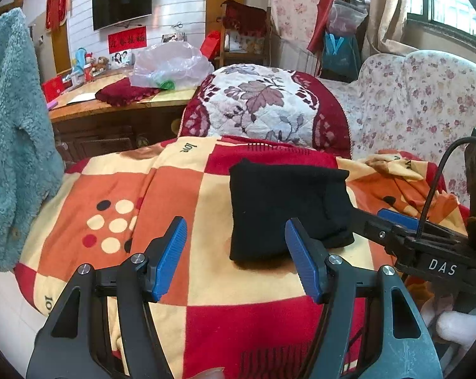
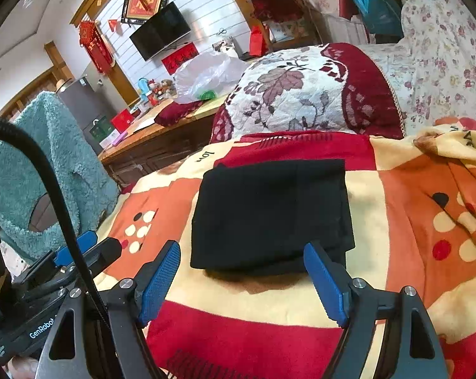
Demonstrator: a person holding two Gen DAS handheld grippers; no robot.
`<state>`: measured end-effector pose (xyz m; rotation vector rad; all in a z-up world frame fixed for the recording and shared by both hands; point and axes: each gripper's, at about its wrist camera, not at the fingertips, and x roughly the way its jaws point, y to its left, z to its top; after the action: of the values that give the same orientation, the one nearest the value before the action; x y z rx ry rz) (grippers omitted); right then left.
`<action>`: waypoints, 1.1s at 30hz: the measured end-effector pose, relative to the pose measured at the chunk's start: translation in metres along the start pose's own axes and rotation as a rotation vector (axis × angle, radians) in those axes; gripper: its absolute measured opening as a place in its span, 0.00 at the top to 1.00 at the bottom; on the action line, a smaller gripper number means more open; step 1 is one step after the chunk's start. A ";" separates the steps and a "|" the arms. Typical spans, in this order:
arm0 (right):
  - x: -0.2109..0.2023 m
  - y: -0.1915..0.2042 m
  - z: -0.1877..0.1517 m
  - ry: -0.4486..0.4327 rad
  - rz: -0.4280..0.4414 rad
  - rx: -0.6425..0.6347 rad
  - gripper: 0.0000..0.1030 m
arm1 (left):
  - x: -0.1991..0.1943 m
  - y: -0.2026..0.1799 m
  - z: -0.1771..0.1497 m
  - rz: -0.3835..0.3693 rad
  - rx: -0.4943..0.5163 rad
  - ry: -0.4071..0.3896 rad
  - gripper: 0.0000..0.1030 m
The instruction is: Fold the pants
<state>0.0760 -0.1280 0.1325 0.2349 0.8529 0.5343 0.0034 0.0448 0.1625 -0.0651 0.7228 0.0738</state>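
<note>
Both my hand-held grippers, left [image 1: 236, 257] and right [image 2: 242, 279], hang wide and empty just short of the pants [image 1: 288, 208]. The pants lie as a compact black bundle on the blanket [image 1: 117, 186], so I judge the folding done, which is why neither grips anything.

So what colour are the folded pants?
Plain black pants, no pattern visible; the right wrist view shows them best.

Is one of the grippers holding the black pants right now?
No, the folded black pants lie free on the checkered blanket, and the right gripper is open with nothing between its blue pads.
</note>
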 end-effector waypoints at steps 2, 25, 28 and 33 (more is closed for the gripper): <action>-0.002 0.001 0.001 -0.006 -0.001 -0.003 0.24 | -0.001 -0.001 0.001 -0.001 0.004 -0.001 0.37; -0.004 -0.004 -0.005 -0.003 -0.019 -0.006 0.23 | 0.016 -0.014 -0.003 -0.064 -0.003 0.028 0.37; -0.007 -0.005 -0.004 -0.012 -0.028 -0.019 0.23 | 0.020 -0.016 -0.004 -0.069 -0.003 0.040 0.37; -0.007 -0.010 -0.003 -0.016 -0.021 -0.007 0.23 | 0.020 -0.020 -0.005 -0.064 0.008 0.042 0.37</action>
<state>0.0735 -0.1404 0.1314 0.2238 0.8369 0.5154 0.0167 0.0256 0.1459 -0.0824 0.7622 0.0080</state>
